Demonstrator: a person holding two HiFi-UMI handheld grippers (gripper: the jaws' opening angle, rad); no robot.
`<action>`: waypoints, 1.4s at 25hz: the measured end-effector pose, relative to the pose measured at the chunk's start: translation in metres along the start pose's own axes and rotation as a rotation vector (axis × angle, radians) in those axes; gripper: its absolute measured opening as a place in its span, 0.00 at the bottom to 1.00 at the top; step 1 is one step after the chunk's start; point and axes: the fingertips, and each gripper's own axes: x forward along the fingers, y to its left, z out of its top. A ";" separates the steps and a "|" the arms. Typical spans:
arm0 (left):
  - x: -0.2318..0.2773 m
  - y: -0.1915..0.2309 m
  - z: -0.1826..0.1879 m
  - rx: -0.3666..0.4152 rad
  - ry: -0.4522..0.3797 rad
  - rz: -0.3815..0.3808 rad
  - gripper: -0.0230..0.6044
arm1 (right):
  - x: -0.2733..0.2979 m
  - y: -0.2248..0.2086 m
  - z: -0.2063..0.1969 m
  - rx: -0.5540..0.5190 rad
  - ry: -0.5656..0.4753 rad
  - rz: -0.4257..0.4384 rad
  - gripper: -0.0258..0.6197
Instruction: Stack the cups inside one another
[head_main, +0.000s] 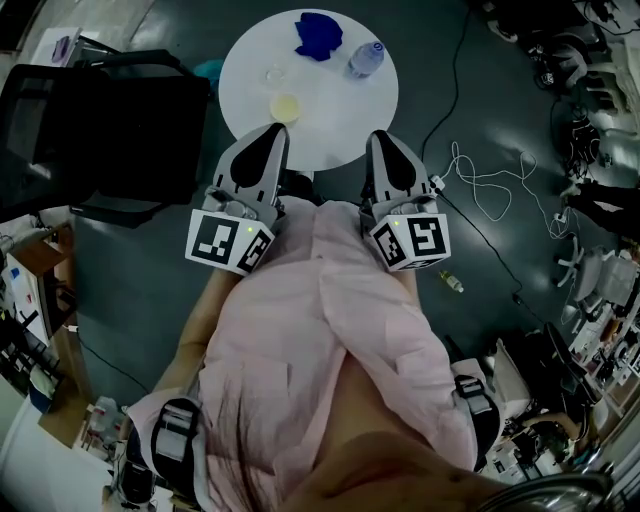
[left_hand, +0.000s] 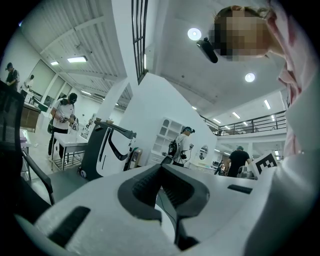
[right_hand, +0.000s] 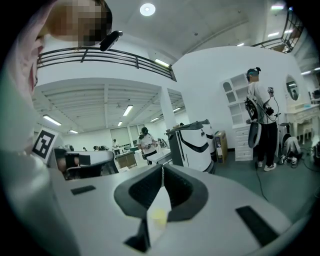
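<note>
A round white worktop (head_main: 335, 115) stands on dark floor (head_main: 480, 90), open on most sides, with one black chair (head_main: 100, 130) close at its left edge and one white cable (head_main: 480, 185) looping at the right. Two cups stand apart and unstacked on its left half: a yellowish cup (head_main: 286, 107) nearer, a clear cup (head_main: 273, 73) beyond. One blue cloth (head_main: 318, 35) and one bottle (head_main: 365, 58) sit at the far edge. The left tongs (head_main: 275, 130) and right tongs (head_main: 380, 140), both clenched and empty, reach the near rim in a large, bright hall.
</note>
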 end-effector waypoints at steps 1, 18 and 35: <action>0.000 0.000 0.000 -0.001 0.000 -0.004 0.06 | 0.000 0.001 -0.001 0.001 0.000 -0.001 0.10; 0.000 -0.011 -0.002 0.003 0.007 -0.046 0.06 | -0.004 0.001 -0.005 0.021 -0.004 -0.001 0.09; 0.000 -0.007 0.005 0.015 -0.019 -0.035 0.06 | -0.002 0.001 0.002 0.016 -0.032 0.003 0.10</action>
